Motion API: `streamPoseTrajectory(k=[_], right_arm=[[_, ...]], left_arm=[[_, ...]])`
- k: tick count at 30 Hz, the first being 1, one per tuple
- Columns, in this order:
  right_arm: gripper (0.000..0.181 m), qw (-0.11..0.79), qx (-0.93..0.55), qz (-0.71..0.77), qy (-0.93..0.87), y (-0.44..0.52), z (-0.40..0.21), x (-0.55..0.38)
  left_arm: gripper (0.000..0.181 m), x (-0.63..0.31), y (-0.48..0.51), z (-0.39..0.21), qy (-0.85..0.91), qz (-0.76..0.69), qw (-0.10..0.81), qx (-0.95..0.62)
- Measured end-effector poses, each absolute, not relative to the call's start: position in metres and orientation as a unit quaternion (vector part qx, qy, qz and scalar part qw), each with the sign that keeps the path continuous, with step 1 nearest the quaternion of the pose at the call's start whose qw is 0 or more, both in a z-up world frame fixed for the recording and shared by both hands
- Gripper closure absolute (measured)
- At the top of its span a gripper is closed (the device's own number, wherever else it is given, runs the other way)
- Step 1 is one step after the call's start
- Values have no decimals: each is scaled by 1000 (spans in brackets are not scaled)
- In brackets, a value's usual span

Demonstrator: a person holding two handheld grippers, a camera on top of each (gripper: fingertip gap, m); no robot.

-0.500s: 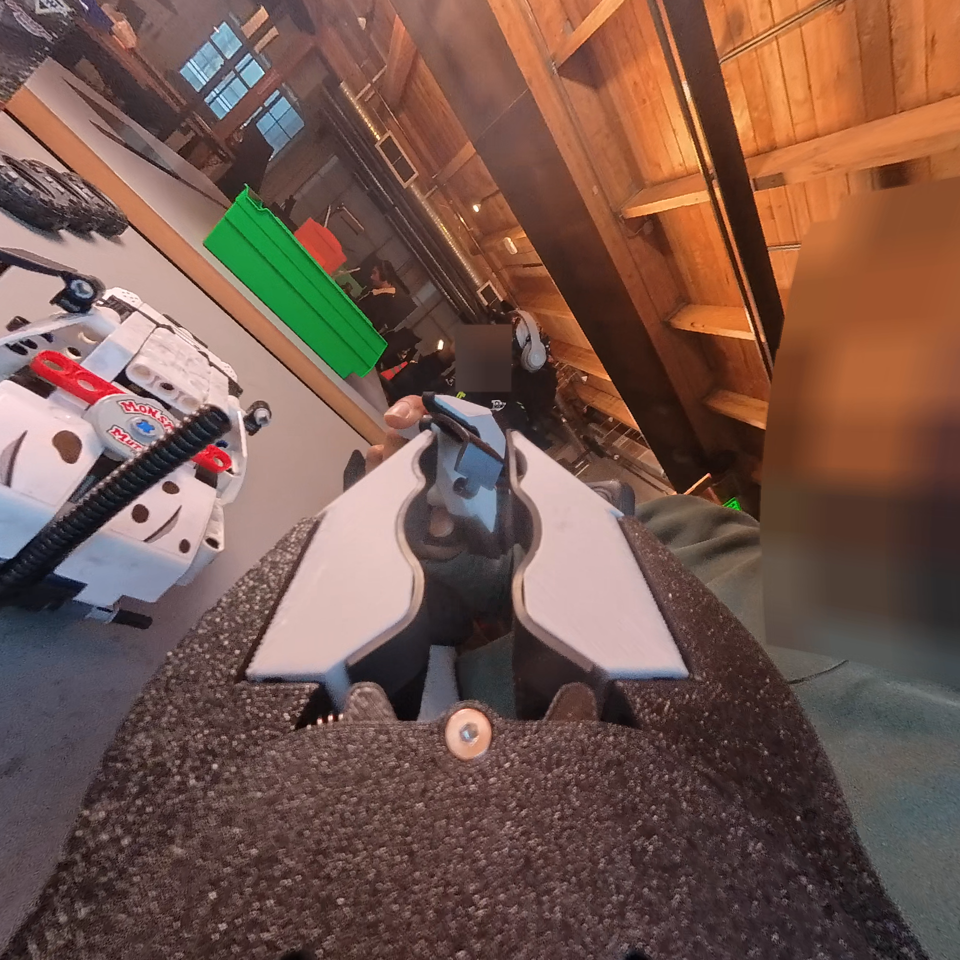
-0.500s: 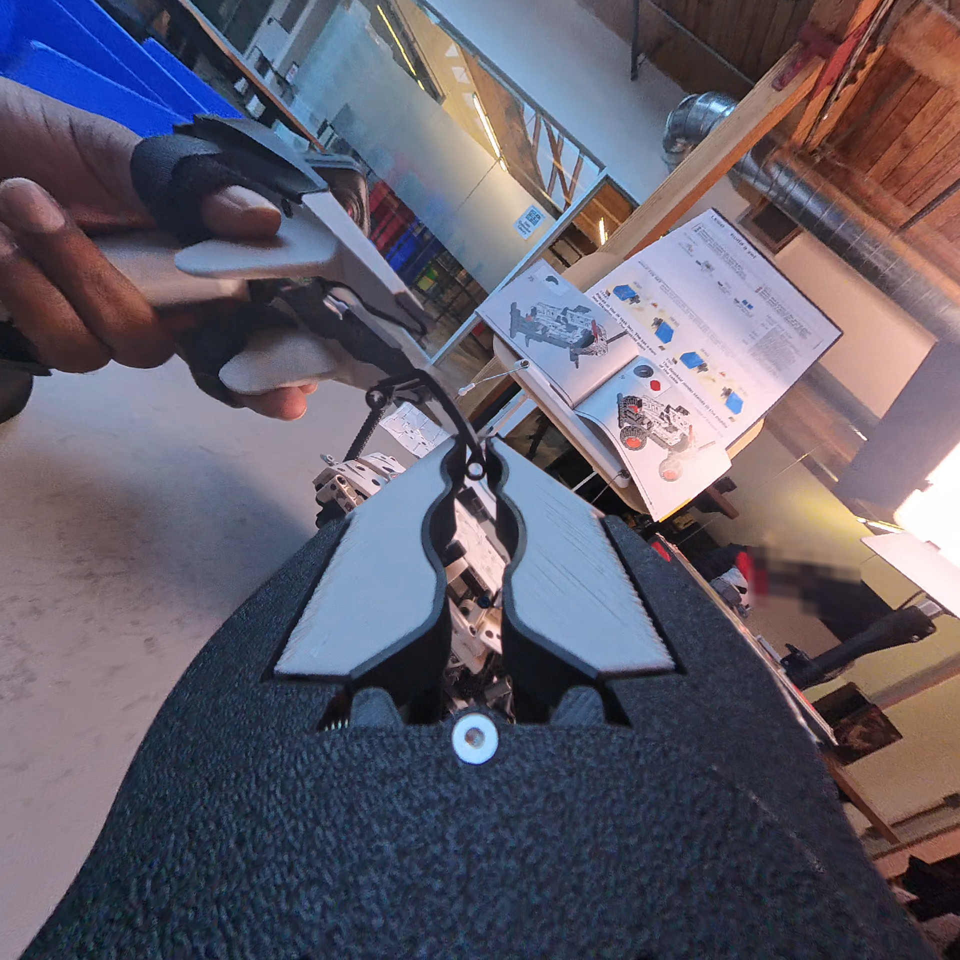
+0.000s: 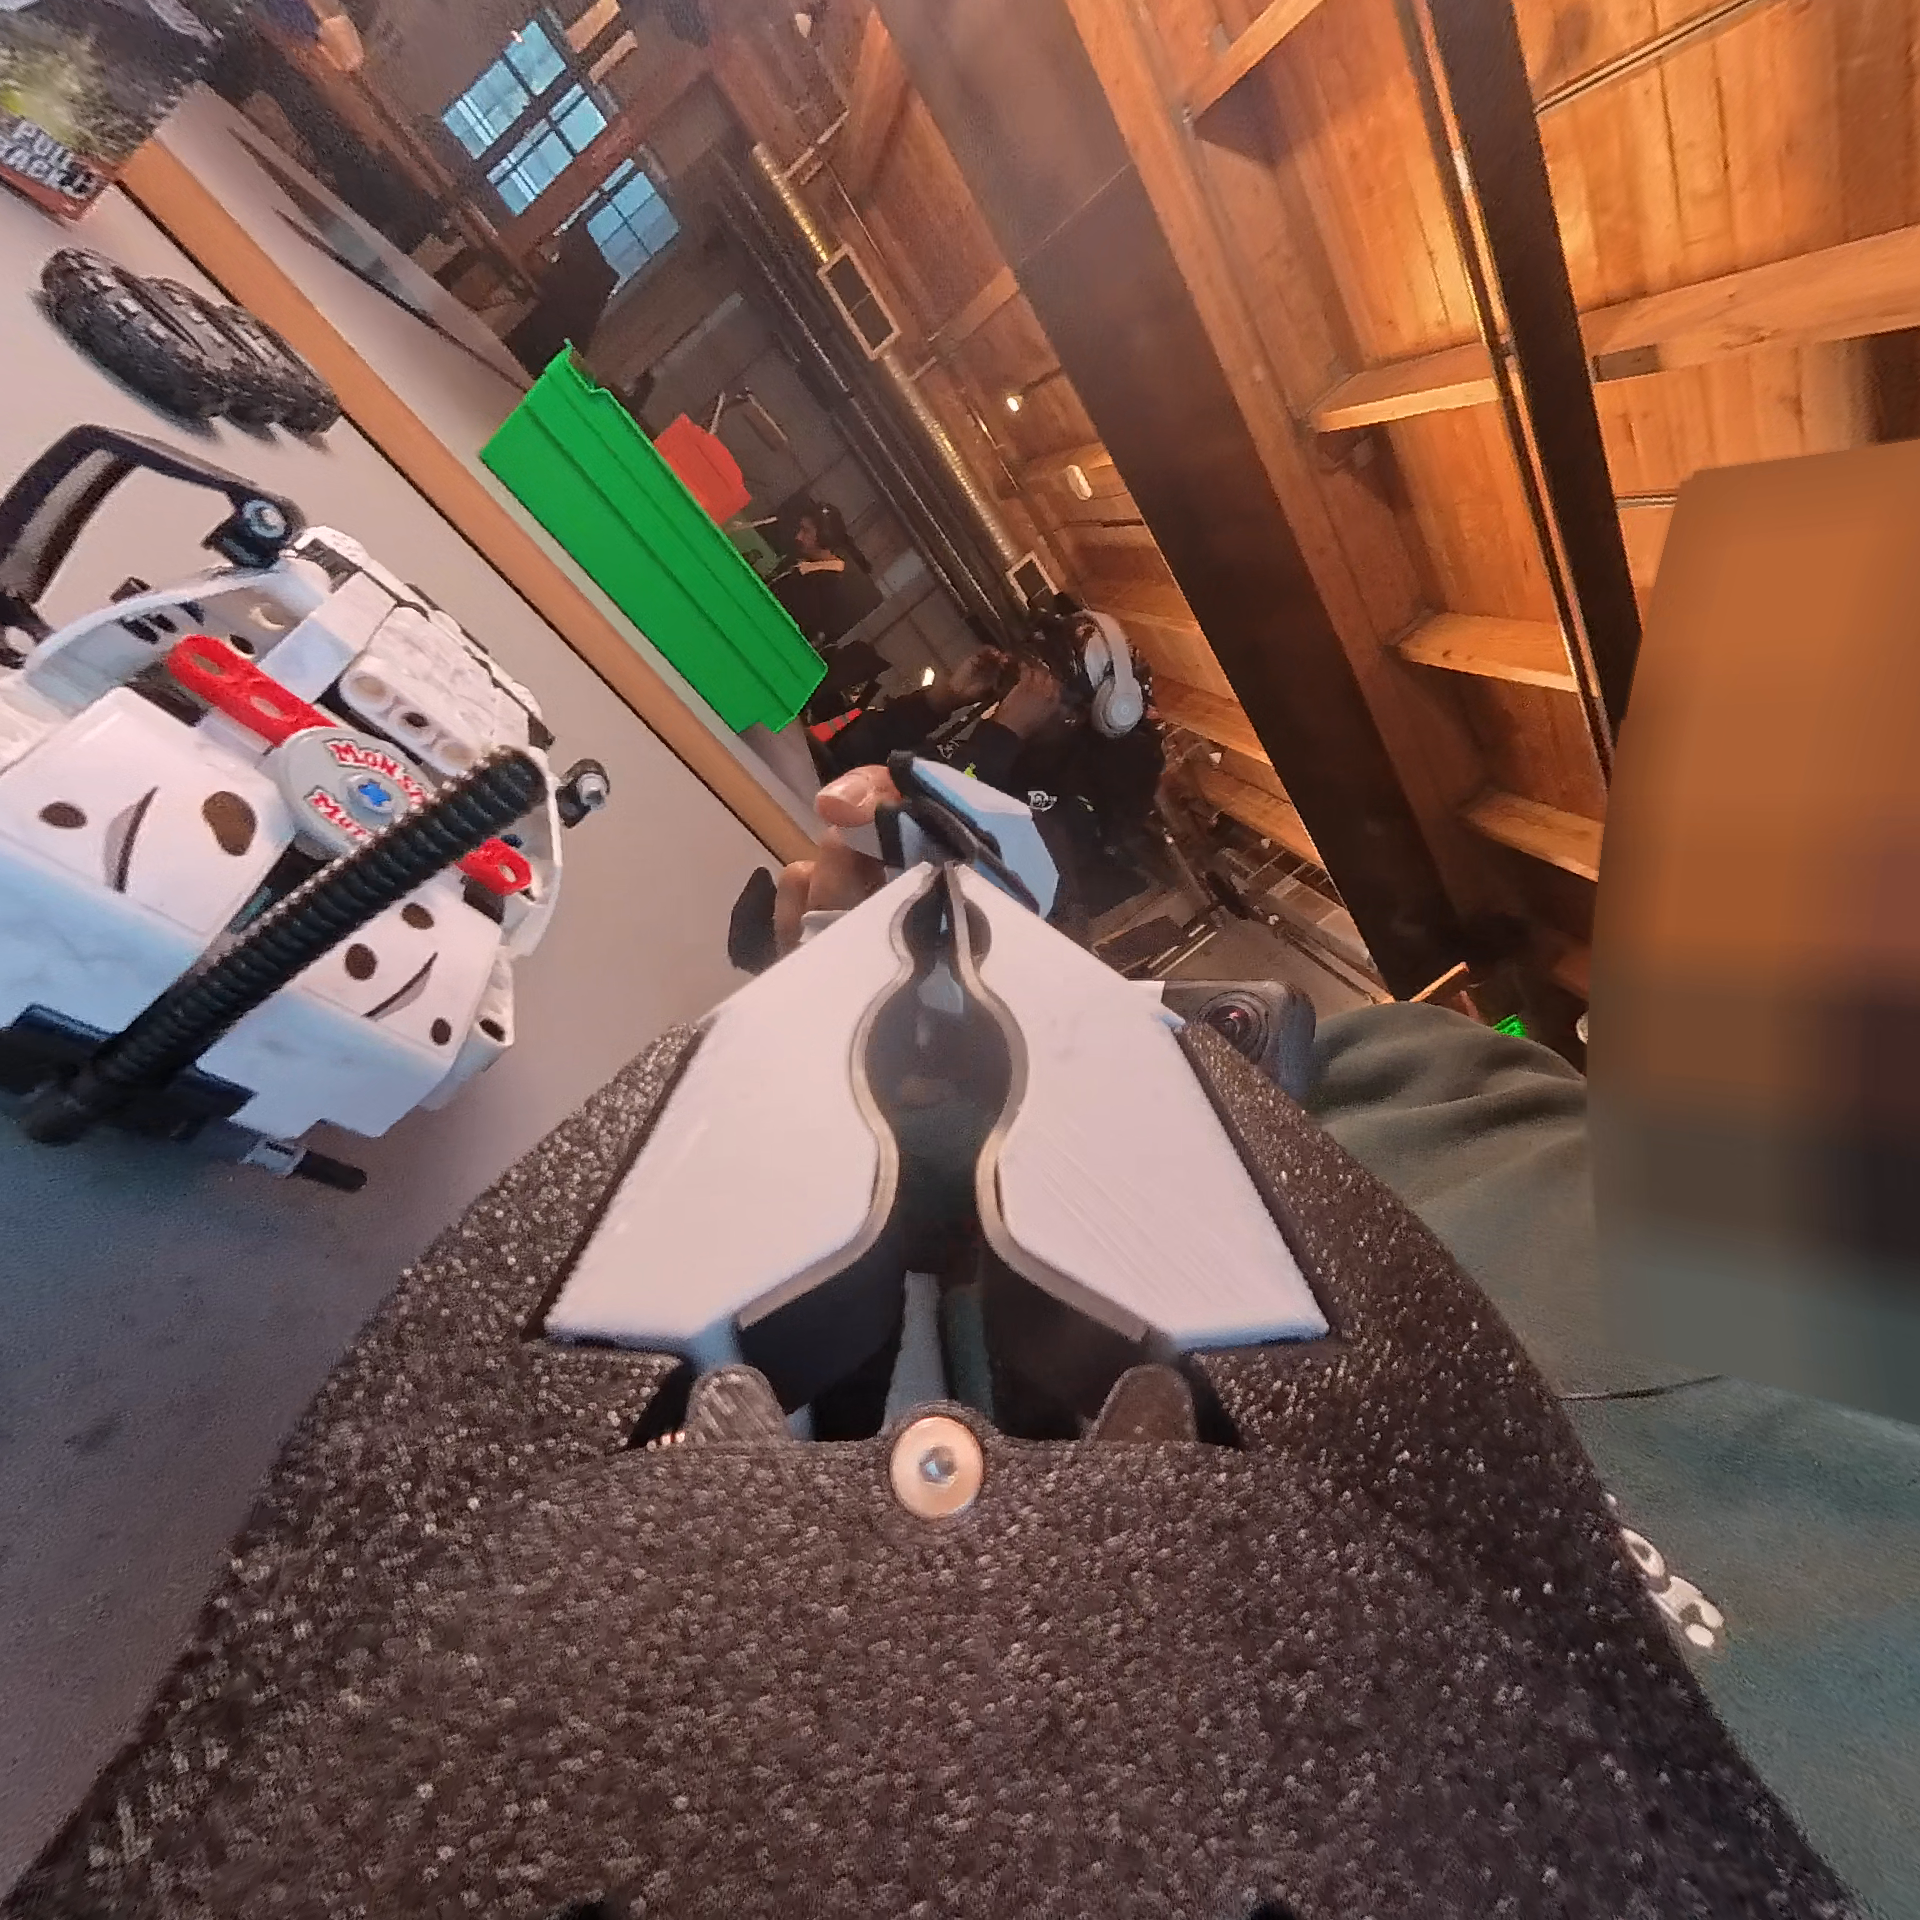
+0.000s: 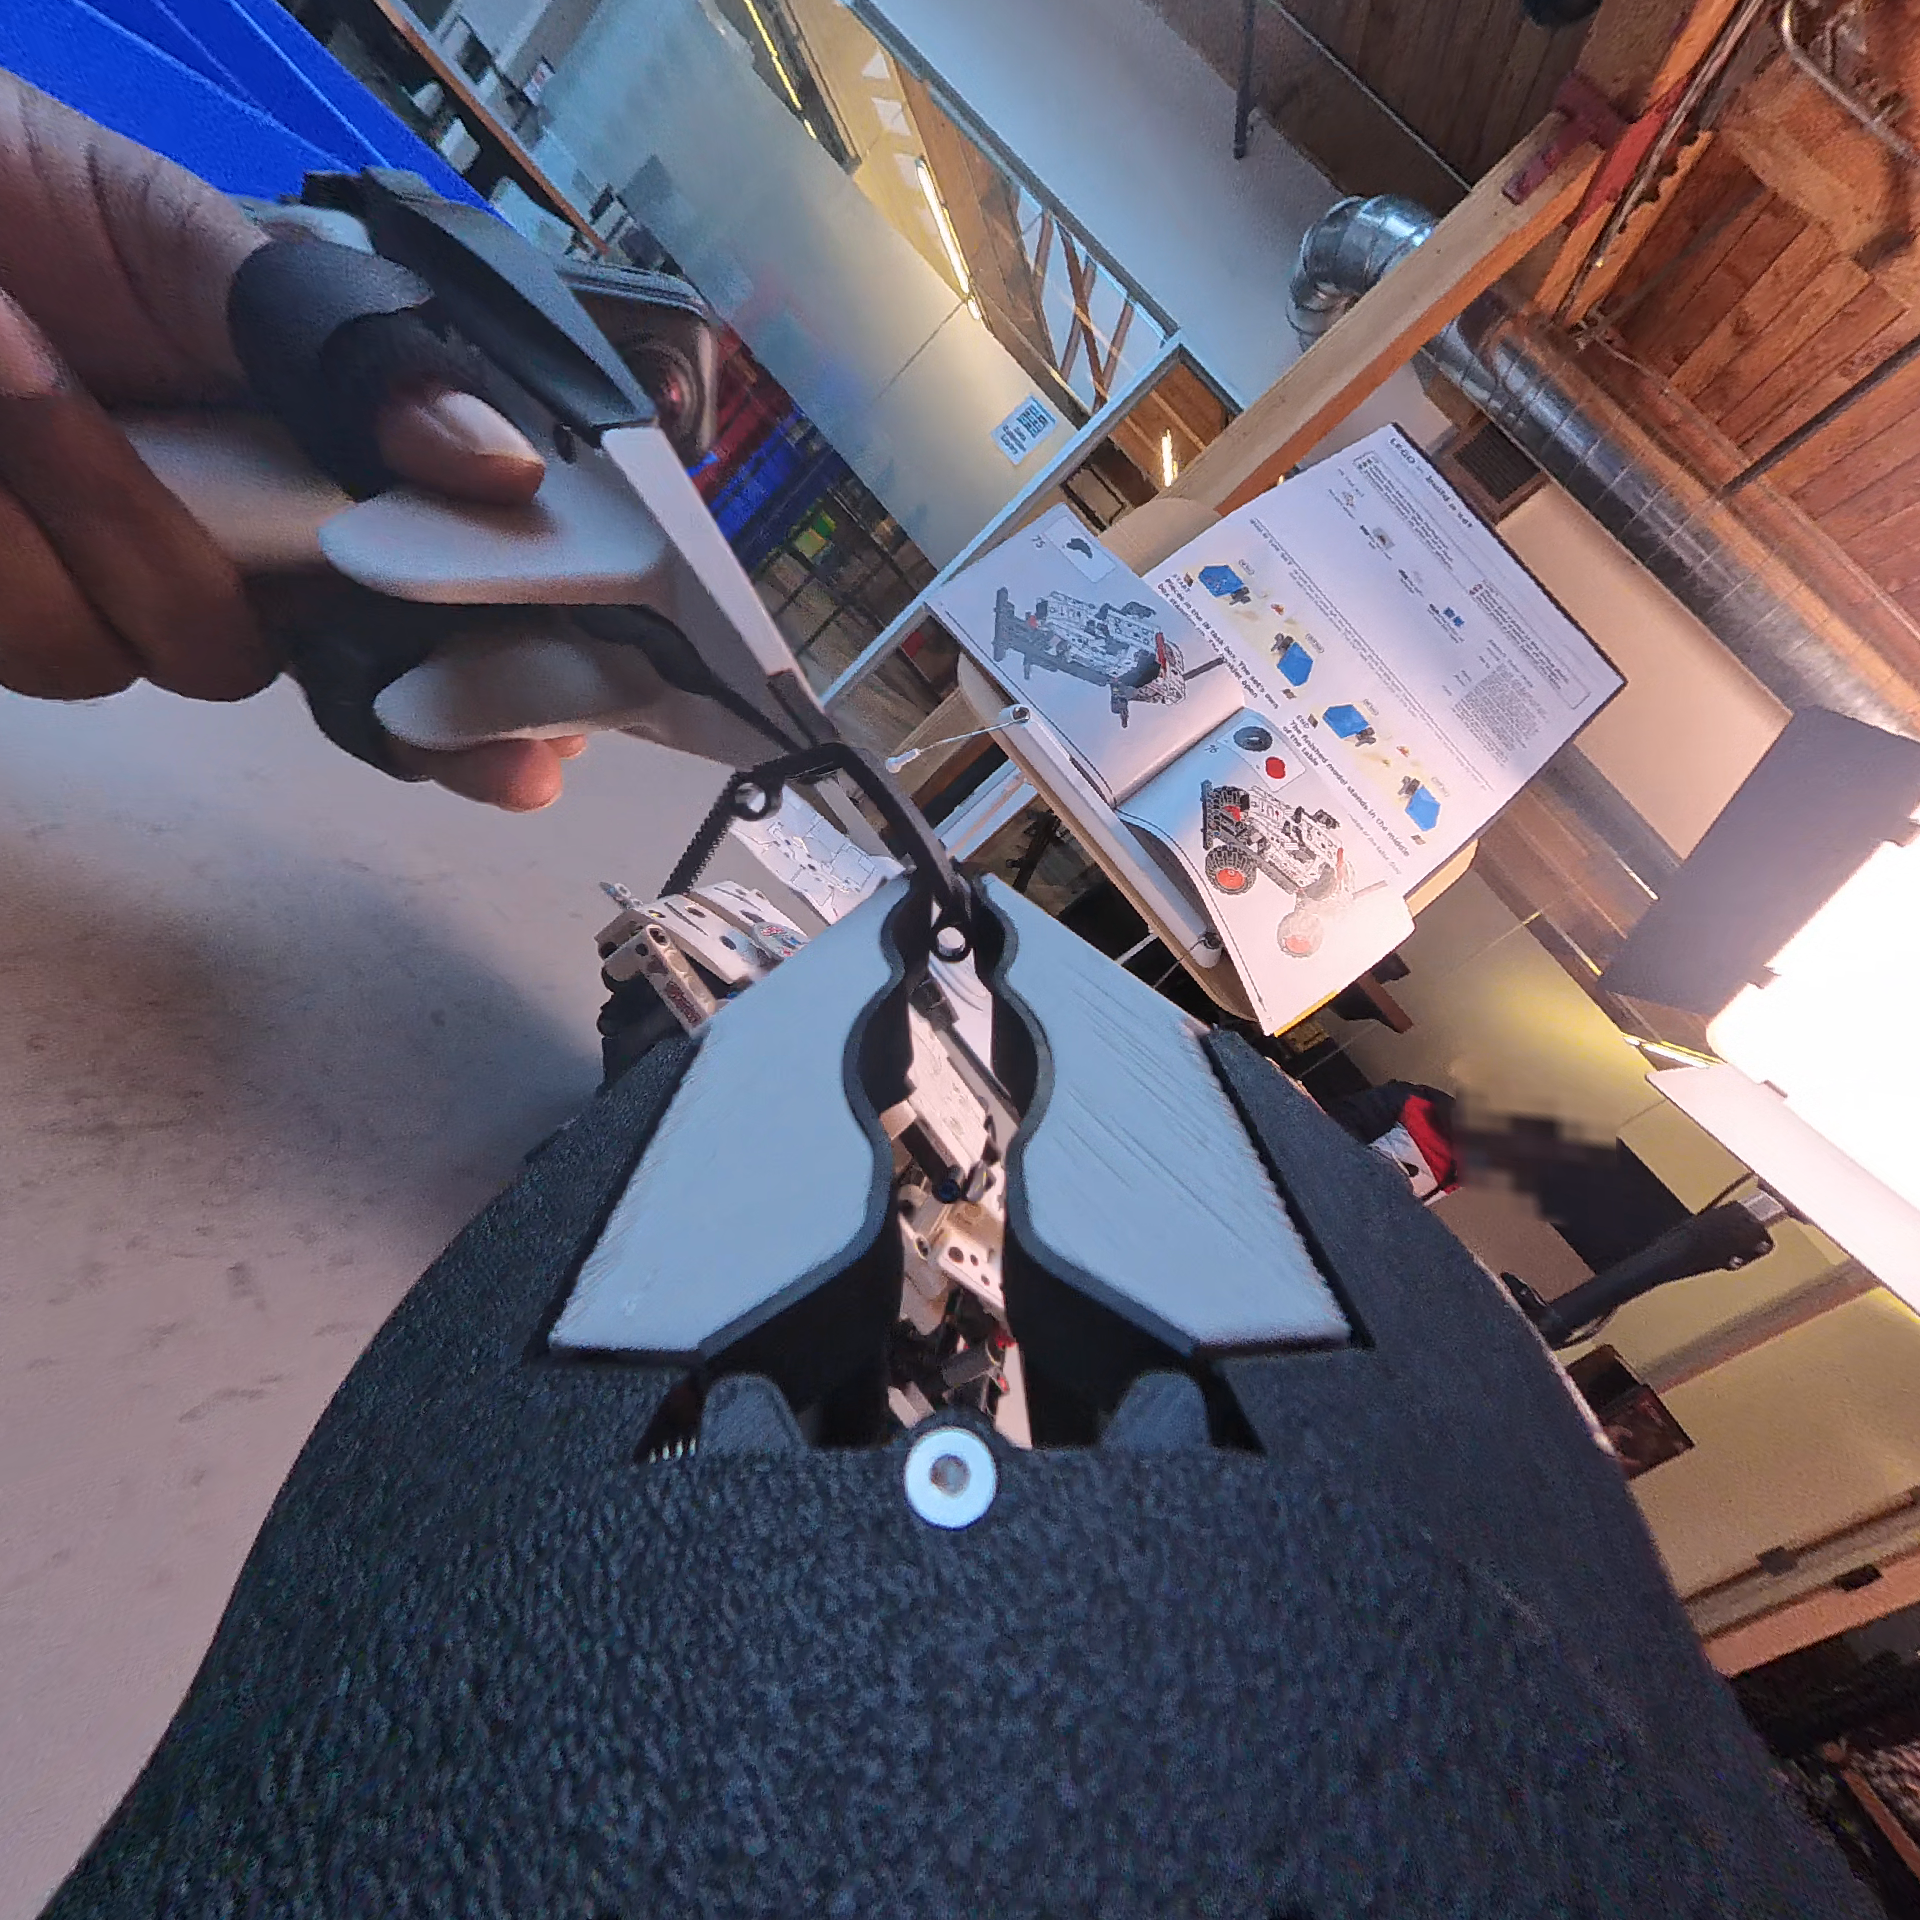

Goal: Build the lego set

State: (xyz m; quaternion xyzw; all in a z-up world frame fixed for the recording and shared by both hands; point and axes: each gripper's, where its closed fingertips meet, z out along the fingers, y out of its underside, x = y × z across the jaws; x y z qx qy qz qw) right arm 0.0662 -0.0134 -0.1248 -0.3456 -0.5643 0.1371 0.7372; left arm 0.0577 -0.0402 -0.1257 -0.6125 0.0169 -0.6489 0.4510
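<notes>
Left wrist view
Room: timber ceiling and beams overhead; grey bench (image 3: 187,1351) tilted across the left, a green bin (image 3: 644,551) past its far edge.
Left gripper (image 3: 948,883): I read its fingertips as pressed together on a thin black curved piece (image 3: 940,831), which sticks out just past the tips.
Model: white spotted lego truck (image 3: 239,883) sits on the bench well to the left of my gripper, a black ribbed hose (image 3: 312,925) slanting across its side; loose black tyres (image 3: 177,332) lie beyond it.
Other gripper: straight ahead, almost tip to tip with mine, a hand around it.

Right wrist view
Room: bright bench on the left, open instruction booklet (image 4: 1195,748) propped up to the right.
Right gripper (image 4: 948,920): tips pinching the ringed lower end of the same black curved piece (image 4: 883,805).
Piece axis: it arches up and left from my tips to the left gripper (image 4: 805,717), which holds its upper end.
Truck: white truck (image 4: 707,935) lies directly behind and below the piece.
Judgement: both grippers are equally on the piece; I would carry it down and forward to the truck.
</notes>
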Motion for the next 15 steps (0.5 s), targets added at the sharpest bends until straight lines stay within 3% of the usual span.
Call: streamPoseTrajectory(k=[1,3,5,8,12,15], right_arm=[[175,740,-348,135,-559,-12,-123,67],[175,746,-353,130,-550,-8,-120,69],[175,747,-355,128,-547,-6,-120,68],[175,750,-342,117,-554,-8,-121,67],[173,742,-306,118,-584,-16,-127,65],[165,680,-244,164,-672,-34,-153,69]], left_arm=[[179,58,-40,-126,10,-656,445,-610],[153,64,-41,-124,2,-679,423,-600],[145,73,-44,-121,2,-697,408,-589],[166,80,-45,-118,0,-711,405,-575],[171,77,-51,-116,25,-715,401,-573],[175,80,-63,-129,81,-691,362,-620]])
